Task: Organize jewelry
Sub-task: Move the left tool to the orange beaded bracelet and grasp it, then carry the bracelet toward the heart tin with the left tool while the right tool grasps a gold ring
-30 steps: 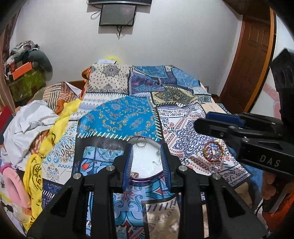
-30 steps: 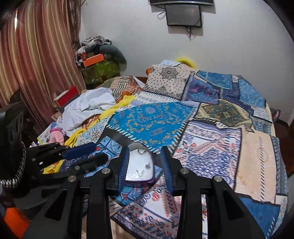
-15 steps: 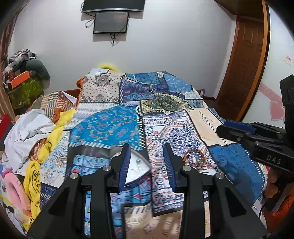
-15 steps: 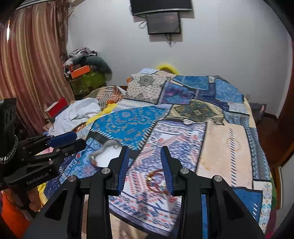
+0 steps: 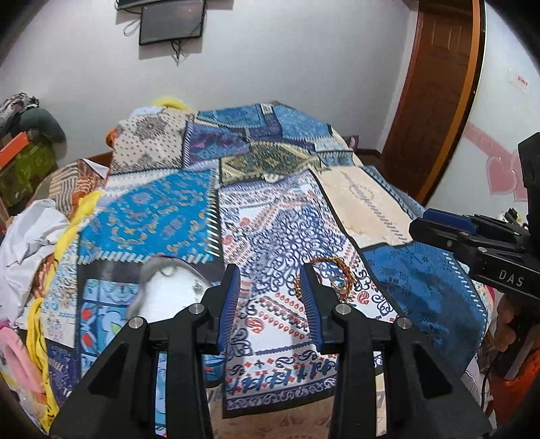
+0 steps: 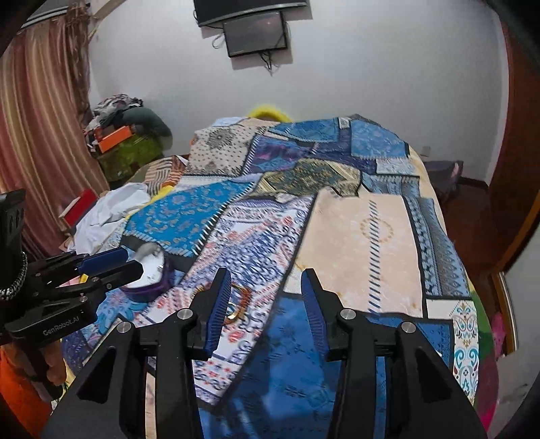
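Observation:
A purple jewelry box [image 5: 168, 293] with a white lining lies open on the patchwork bedspread [image 5: 280, 236], left of my left gripper [image 5: 270, 304]. Gold and red bangles [image 5: 337, 277] lie just beyond its right finger. The left gripper is open with only cloth between its pads. In the right wrist view the bangles [image 6: 240, 304] sit beside the left finger of my right gripper [image 6: 265, 304], whose jaws are opening with nothing between them. The box [image 6: 152, 270] lies further left, partly behind my left gripper [image 6: 131, 261]. My right gripper [image 5: 420, 224] enters the left wrist view from the right.
White and yellow clothes [image 5: 37, 236] are piled along the bed's left side. A pink item [image 5: 17, 358] lies at the near left. A wooden door [image 5: 435, 94] stands at the right, and a screen [image 5: 172, 20] hangs on the far wall.
Both views have swung right across the bed. The box has slid from between the fingers to the left, the bangles have come close, and both pairs of jaws stand a little wider.

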`<state>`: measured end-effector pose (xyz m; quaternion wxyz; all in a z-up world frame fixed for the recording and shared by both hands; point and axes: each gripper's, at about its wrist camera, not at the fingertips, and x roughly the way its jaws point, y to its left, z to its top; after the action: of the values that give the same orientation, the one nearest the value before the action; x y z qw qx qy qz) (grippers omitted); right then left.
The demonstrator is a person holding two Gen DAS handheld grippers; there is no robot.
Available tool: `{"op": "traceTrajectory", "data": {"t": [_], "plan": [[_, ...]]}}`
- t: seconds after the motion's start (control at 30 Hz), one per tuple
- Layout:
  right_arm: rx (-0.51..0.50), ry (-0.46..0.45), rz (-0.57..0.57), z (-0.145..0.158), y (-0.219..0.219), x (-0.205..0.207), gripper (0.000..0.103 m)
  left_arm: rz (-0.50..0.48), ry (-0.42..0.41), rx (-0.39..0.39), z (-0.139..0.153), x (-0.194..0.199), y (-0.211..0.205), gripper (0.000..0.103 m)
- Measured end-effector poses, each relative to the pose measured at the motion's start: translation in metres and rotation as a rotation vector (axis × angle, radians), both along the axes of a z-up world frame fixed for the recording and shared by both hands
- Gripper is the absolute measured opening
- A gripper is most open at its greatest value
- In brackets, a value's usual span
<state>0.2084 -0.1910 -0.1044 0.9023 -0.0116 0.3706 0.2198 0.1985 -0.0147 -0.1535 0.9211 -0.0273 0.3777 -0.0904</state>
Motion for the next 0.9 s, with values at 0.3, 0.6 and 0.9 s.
{"op": "traceTrajectory", "data": {"t": [0.3, 0.6, 0.9], "plan": [[0.001, 0.063, -0.009, -0.027, -0.014, 0.008, 0.039, -0.023, 0.092, -0.015, -0.032, 0.021, -0.013, 0.026], [0.01, 0.091, -0.009, -0.039, -0.02, 0.013, 0.039, -0.041, 0.117, -0.032, -0.043, 0.039, -0.024, 0.013], [0.005, 0.102, 0.0, -0.043, -0.018, 0.013, 0.039, -0.05, 0.123, -0.051, -0.052, 0.042, -0.031, 0.005]]}}
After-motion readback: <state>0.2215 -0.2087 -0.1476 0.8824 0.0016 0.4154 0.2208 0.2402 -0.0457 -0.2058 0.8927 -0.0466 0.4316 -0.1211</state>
